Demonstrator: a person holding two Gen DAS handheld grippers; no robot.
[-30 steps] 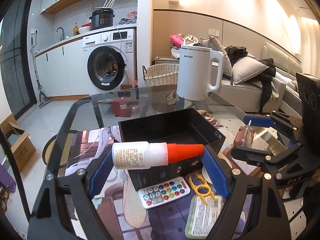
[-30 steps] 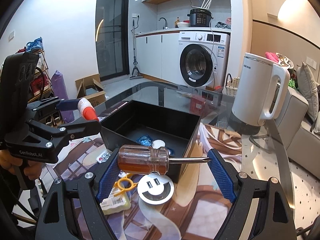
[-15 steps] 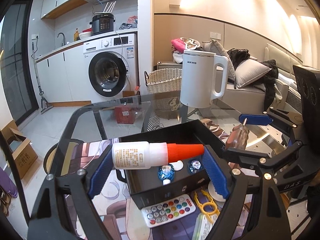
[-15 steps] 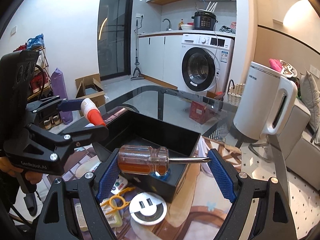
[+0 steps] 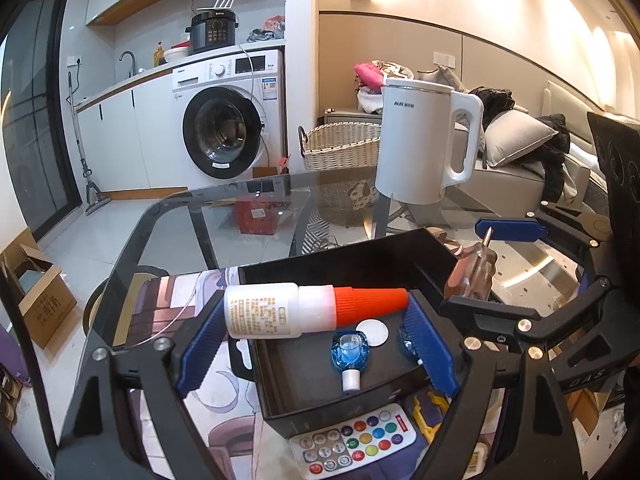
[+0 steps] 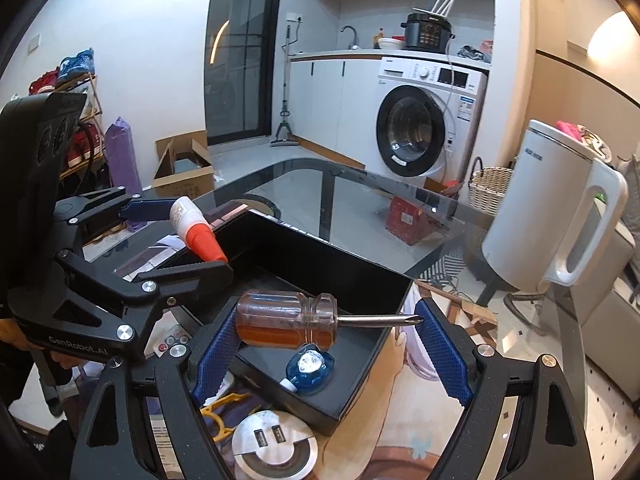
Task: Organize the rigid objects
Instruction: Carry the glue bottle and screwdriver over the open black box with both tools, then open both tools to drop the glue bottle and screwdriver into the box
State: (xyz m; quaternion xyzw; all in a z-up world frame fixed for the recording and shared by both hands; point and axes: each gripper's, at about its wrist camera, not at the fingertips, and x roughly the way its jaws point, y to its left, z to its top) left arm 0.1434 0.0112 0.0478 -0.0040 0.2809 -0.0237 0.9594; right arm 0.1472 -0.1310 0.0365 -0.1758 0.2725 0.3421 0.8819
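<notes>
1. Left wrist view: the left tongs (image 5: pixel 316 334) pinch a white glue bottle (image 5: pixel 280 311) with an orange cap, held crosswise between the blue pads (image 5: pixel 430 350), base against the left pad and cap tip against the right one. The bottle hangs above the near left part of an open black box (image 5: pixel 404 252).
2. Right wrist view: the right tongs (image 6: pixel 326 346) pinch a screwdriver (image 6: pixel 288 320) with a clear amber handle, also crosswise, handle end on the left pad and metal tip on the right pad. It hangs over the box's near corner.
3. Inside the box lie a small blue bottle (image 5: pixel 348 354) with a white cap and a white round disc (image 5: pixel 372 332) just beside it.
4. In front of the box, on the printed mat (image 5: pixel 236 436), sit a white remote (image 5: pixel 354 444) with coloured buttons, a yellow plastic clip (image 6: pixel 218 416) and a round silver USB socket (image 6: pixel 274 446), all near the box wall.
5. The mat covers part of the glass desk (image 5: pixel 224 216); a white kettle (image 5: pixel 426 142) stands upright on the desk, well apart from the box at the far side.
6. Beyond the desk stand a washing machine (image 5: pixel 228 120) and a wicker basket (image 5: pixel 340 146) on the floor.
</notes>
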